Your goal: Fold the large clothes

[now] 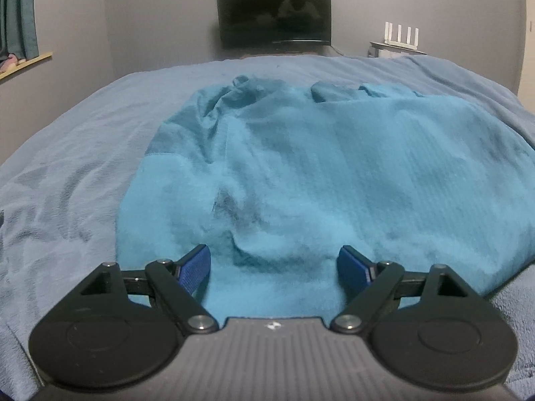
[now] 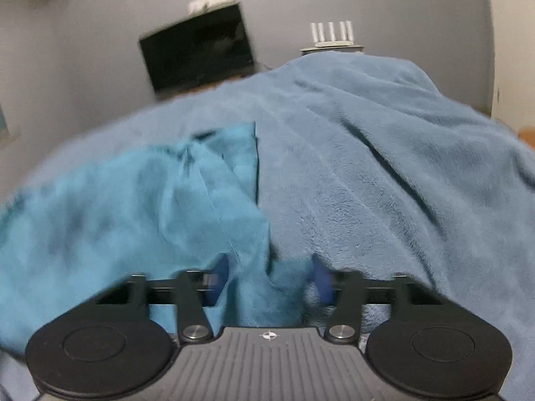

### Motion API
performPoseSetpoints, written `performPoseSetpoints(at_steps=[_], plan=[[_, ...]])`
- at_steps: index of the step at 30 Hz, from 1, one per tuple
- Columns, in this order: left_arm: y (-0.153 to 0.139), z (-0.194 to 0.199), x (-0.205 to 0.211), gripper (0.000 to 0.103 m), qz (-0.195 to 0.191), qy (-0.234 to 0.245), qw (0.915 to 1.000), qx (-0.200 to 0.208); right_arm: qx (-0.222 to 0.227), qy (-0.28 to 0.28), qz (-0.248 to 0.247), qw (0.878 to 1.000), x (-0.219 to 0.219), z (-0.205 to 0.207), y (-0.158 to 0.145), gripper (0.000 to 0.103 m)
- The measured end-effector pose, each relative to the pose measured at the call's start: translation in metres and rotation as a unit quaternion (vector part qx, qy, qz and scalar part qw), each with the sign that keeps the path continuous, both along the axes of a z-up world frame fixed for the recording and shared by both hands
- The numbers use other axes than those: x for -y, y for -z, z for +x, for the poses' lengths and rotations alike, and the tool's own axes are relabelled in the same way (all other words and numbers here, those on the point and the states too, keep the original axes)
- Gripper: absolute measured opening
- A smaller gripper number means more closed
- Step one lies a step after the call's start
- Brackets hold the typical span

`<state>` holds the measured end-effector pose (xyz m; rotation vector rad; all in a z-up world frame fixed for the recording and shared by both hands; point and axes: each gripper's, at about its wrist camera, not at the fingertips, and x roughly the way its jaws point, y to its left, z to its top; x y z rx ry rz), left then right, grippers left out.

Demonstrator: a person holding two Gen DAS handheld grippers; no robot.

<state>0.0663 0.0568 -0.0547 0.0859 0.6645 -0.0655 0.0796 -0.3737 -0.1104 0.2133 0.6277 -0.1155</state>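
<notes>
The left gripper (image 1: 274, 269) sits low over the near edge of the bed (image 1: 67, 167). Its blue pads (image 1: 195, 267) stand wide apart, with garment fabric lying between them, unclamped. The teal fleece garment (image 1: 317, 167) lies spread across the middle of the bed, on the grey-blue blanket (image 2: 384, 183), its far end bunched into loose folds. To the right, the right gripper (image 2: 271, 279) sits at the garment's right edge. Its pads (image 2: 322, 280) also stand apart, with a fold of teal fabric rising between them; the view is motion-blurred, so contact cannot be confirmed. Beyond the bed's far edge stand a dark monitor (image 1: 274, 15) and, rightward, a white router (image 1: 401, 35).
</notes>
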Motion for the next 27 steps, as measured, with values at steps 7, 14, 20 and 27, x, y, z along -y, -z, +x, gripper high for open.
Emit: performPoseSetpoints(at_steps=[7, 14, 20, 27], plan=[[-0.034, 0.01, 0.033, 0.085, -0.009, 0.047, 0.9923, 0.114, 0.01, 0.064, -0.008, 0.998, -0.018, -0.016, -0.016, 0.043], [-0.031, 0.056, 0.085, 0.089, -0.032, 0.06, 0.9879, 0.139, 0.019, 0.092, 0.168, 0.981, -0.036, -0.07, -0.028, 0.094], [-0.011, 0.082, 0.108, 0.095, 0.014, 0.059, 0.9869, 0.15, -0.019, 0.084, 0.19, 0.978, -0.055, -0.056, -0.003, 0.092], [0.022, 0.12, 0.117, 0.096, 0.01, 0.075, 0.9945, 0.072, -0.026, 0.119, 0.236, 0.964, -0.054, -0.044, 0.025, 0.093]])
